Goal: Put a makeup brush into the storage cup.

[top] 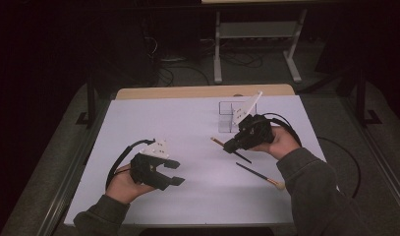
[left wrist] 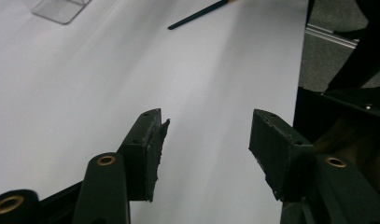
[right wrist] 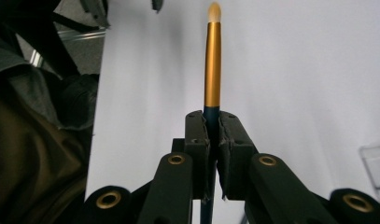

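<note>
My right gripper (right wrist: 213, 116) is shut on a thin brush (right wrist: 212, 60) with a dark handle, a gold ferrule and a pale tip; the tip points away beyond the jaws. In the high view this gripper (top: 230, 146) hovers right of centre, and the held brush (top: 217, 141) sticks out to its left, with the handle trailing toward the person. A second dark-handled brush (top: 259, 174) lies flat on the white table (top: 187, 123) near the right forearm, and its handle (left wrist: 197, 16) shows in the left gripper view. My left gripper (top: 178, 173) stands open at the front left, with nothing between its jaws (left wrist: 206, 121).
A clear plastic container (top: 232, 115) stands at the back right of the table, just behind the right gripper; its corner (left wrist: 61, 7) shows in the left gripper view. Cables trail from both grippers. Beyond the table are a dark floor and a metal stand (top: 256, 44).
</note>
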The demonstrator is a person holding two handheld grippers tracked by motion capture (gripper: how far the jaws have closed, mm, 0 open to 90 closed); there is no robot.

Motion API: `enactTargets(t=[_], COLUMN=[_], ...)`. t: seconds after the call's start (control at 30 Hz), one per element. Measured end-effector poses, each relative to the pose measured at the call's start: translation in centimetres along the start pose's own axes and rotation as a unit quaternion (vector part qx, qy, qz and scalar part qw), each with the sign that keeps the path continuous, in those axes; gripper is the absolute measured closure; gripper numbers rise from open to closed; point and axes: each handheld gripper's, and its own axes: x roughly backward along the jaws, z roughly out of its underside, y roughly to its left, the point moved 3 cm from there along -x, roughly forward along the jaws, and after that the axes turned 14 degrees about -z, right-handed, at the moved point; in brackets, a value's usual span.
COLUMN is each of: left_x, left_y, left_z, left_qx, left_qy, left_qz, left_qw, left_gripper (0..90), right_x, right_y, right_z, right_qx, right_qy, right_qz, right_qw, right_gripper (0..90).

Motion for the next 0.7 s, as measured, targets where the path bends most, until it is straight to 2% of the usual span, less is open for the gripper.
enactTargets(t=[0.17,0.57,0.6,0.7], left_x=[0.3,0.3,0.3,0.2], left_y=[0.2,0.7,0.7,1.0], left_z=[0.7,2.7,2.8,3.4], left_qx=[0.010,0.036,0.039,0.036], left_qy=[-0.008,-0.026,-0.027,-0.026], left_qz=[-0.014,-0.026,-0.027,-0.033], left_qw=[0.9998,0.9987,0.9985,0.9985], left_gripper=[40.7,36.0,35.6,34.4], right_x=[0.8,2.5,2.6,2.9], right_y=[-0.6,-2.7,-2.8,-3.5], right_z=[-0.3,-1.8,-1.9,-2.4], right_qx=[-0.011,-0.020,-0.028,-0.031], right_qy=[-0.009,-0.018,-0.017,-0.021], right_qz=[0.009,0.029,0.030,0.034], right_qw=[0.9999,0.9992,0.9990,0.9987], right_gripper=[82.5,82.5,82.5,82.6])
